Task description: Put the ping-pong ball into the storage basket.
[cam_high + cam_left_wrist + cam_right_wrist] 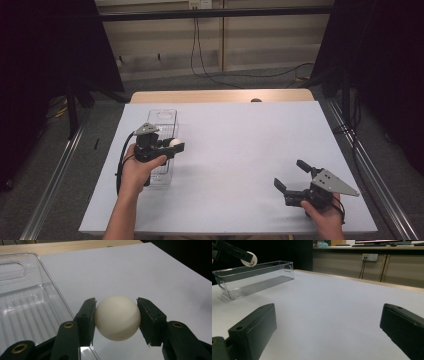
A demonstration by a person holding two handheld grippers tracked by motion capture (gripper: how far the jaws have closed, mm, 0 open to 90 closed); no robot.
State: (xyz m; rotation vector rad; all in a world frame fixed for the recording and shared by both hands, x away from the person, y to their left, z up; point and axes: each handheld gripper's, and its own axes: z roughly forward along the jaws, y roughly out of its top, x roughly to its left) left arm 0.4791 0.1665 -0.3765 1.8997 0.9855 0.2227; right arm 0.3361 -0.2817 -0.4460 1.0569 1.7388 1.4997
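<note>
A: Where is the ball (117,317) right now?

B: Clamped between the two pads of the left tongs (176,145). In the left gripper view a pad presses on each side of it, so the tongs are gripping it and it hangs clear of the bench (240,150).

A: And the clear bin (162,125)?

B: It lies on the white-covered bench at the person's left, long and narrow, with a ribbed floor and a handle slot at its far end. From the high view the left hand (137,170) sits over the bin's near part, and the ball is at the bin's right-hand edge. In the left gripper view the ball is just past the bin's rim, over bare bench rather than over the bin's floor.

A: What about the other side?

B: The right tongs (292,175) are well apart from the bin, near the bench's front right corner, held in the right hand (325,212). Their jaws stand wide apart with nothing between them; the right gripper view looks across bare bench towards the bin (254,277) and the ball (249,258) above it.
</note>
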